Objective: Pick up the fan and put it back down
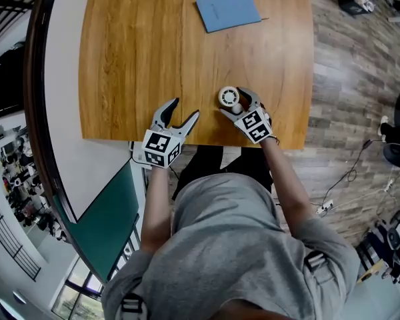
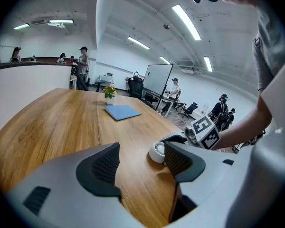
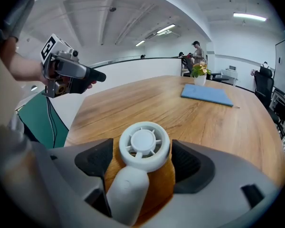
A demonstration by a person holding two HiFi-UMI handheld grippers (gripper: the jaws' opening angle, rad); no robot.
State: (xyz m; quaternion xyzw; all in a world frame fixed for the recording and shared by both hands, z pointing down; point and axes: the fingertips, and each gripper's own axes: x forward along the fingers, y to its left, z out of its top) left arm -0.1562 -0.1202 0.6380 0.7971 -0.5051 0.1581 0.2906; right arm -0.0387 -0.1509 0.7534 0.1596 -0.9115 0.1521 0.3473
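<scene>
The left gripper (image 1: 185, 108) hovers to the left of the fan (image 1: 229, 97), well apart from it, over the near edge of the wooden table (image 1: 133, 59). Its jaws are spread wide with only bare wood between them. The small white fan lies on the table near that same edge, its round head up and its handle pointing back towards the person. The right gripper (image 3: 145, 158) sits around the fan, its jaws parted to either side of the head, with a gap showing at the left pad. Beyond the fan lie a blue notebook (image 1: 228, 9) and a potted plant (image 3: 199, 72).
</scene>
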